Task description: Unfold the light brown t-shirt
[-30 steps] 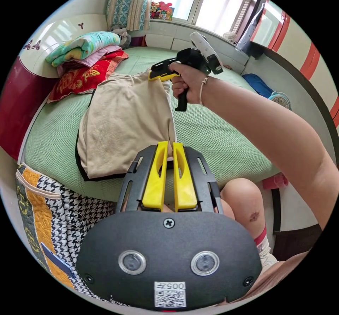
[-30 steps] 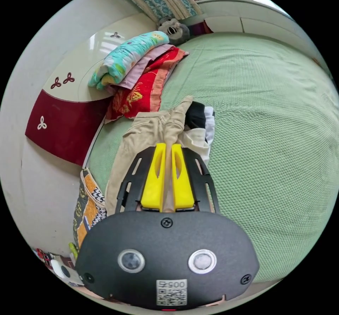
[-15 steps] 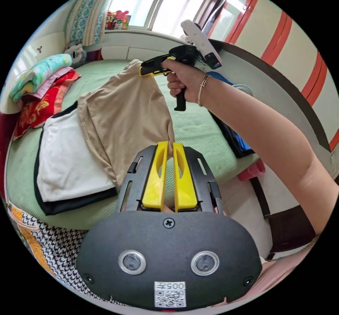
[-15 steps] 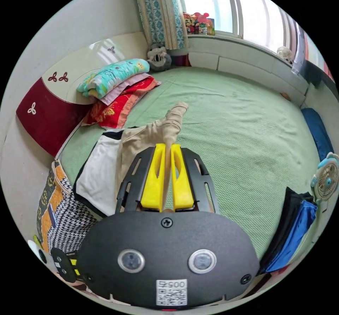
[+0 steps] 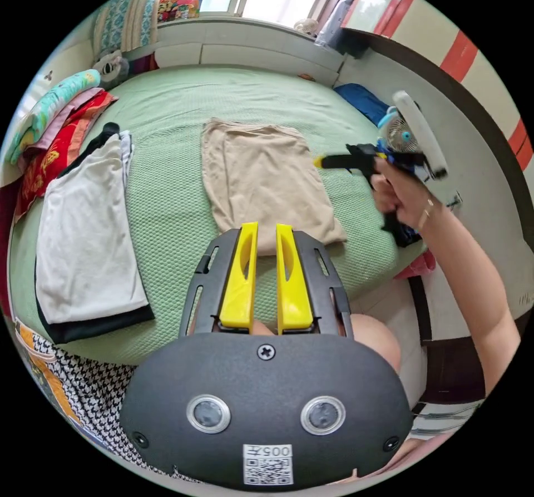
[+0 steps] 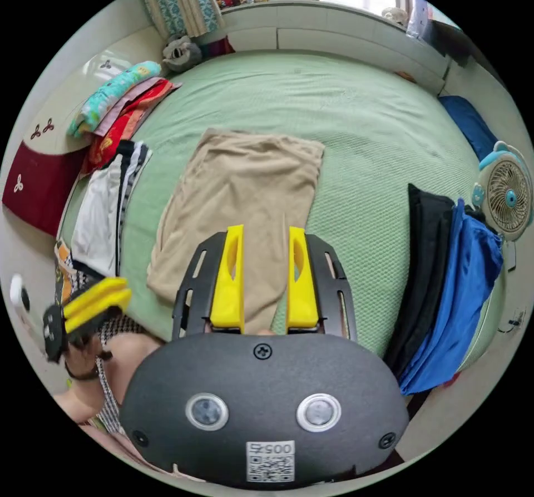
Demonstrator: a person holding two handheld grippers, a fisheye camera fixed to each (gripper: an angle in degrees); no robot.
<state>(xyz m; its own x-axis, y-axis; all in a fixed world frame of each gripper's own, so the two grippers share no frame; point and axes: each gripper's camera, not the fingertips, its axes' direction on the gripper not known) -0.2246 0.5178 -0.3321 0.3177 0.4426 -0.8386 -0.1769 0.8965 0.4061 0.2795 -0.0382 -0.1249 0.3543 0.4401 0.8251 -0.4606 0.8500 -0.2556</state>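
The light brown t-shirt [image 5: 261, 182] lies flat, still folded into a rectangle, on the green bed.

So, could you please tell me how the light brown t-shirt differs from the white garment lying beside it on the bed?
The light brown t-shirt is tan and lies alone in the middle of the green bed; the white garment is pale and lies near the bed's edge, by the pillows. The t-shirt rests straight on the bed cover, while the white garment sits on top of a black piece. Both lie flat and folded, and neither is gripped.
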